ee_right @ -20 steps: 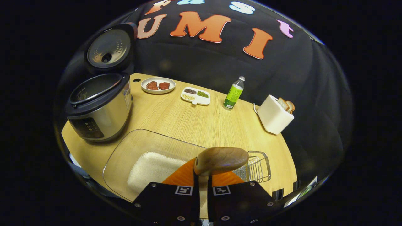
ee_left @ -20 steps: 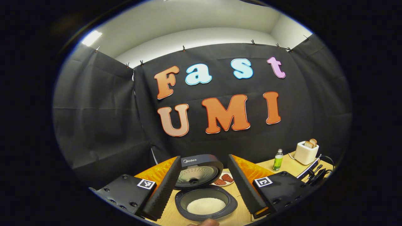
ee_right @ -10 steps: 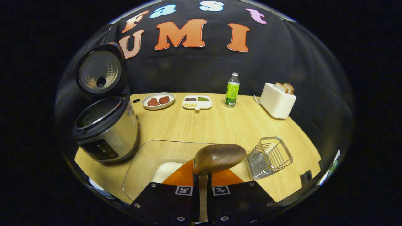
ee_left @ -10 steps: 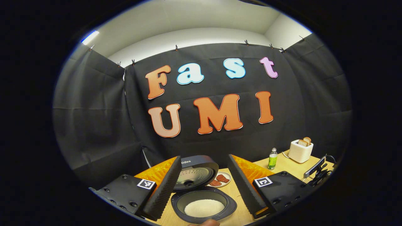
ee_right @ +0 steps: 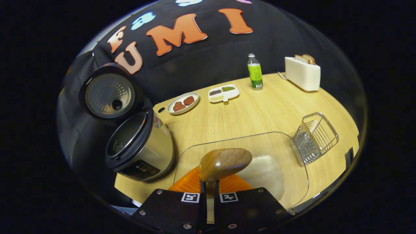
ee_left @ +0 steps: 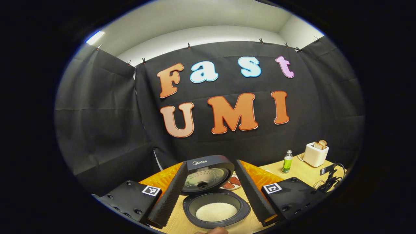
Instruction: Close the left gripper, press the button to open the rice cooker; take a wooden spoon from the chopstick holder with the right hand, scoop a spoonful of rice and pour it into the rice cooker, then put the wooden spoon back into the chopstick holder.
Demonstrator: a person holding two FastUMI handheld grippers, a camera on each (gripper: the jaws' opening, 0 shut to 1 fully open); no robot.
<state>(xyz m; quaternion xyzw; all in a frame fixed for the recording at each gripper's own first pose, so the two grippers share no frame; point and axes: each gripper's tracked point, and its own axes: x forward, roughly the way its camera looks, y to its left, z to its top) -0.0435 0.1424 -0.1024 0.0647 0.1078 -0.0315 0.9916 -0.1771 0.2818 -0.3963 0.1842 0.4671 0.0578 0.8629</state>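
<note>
Gripping the wooden spoon (ee_right: 225, 163) above the clear rice tray (ee_right: 294, 169).

Nearest, the right gripper (ee_right: 209, 185) is clamped on the spoon handle; the left gripper (ee_left: 208, 191) has its fingers spread apart over the rice cooker (ee_left: 216, 209), lid up, rice inside. Farther right, the wire chopstick holder (ee_right: 315, 136) stands on the wooden table (ee_right: 260, 110).

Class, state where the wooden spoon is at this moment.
In the right gripper view the wooden spoon is clamped in the right gripper, its bowl above the clear rice tray, right of the open rice cooker.
</note>
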